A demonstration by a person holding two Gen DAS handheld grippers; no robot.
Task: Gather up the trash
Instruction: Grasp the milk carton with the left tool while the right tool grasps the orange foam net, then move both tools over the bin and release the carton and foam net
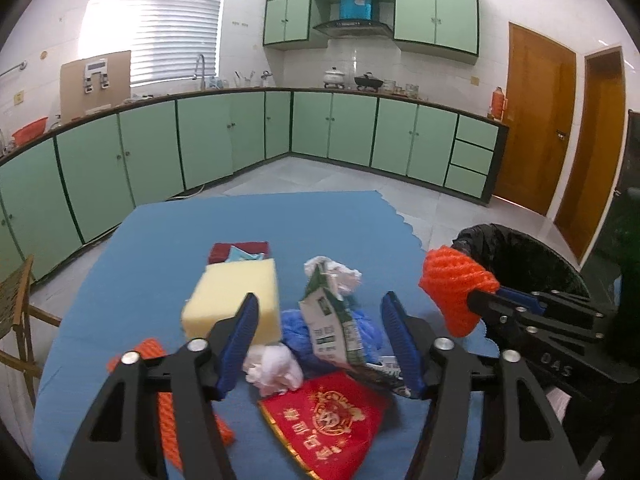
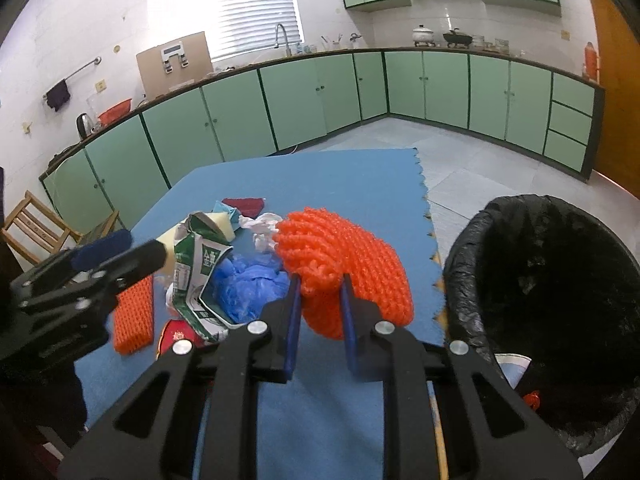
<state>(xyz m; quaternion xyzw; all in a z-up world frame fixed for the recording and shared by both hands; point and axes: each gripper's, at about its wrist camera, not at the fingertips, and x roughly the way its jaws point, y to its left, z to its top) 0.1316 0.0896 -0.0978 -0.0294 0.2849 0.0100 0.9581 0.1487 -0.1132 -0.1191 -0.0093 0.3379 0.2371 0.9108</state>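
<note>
Only the right wrist view looks into the black-lined round bin [image 2: 560, 280]. Right gripper [image 2: 320, 292] pinches one orange foam net [image 2: 344, 256]; a second net [image 2: 134, 316] lies flat. Left gripper [image 1: 320, 320] gapes, holding nothing.

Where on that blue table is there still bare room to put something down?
The far half of the blue mat, beyond the yellow sponge, is bare, as is the near strip beside the black bin. It is crowded around the milk carton, blue bag and red packet.
</note>
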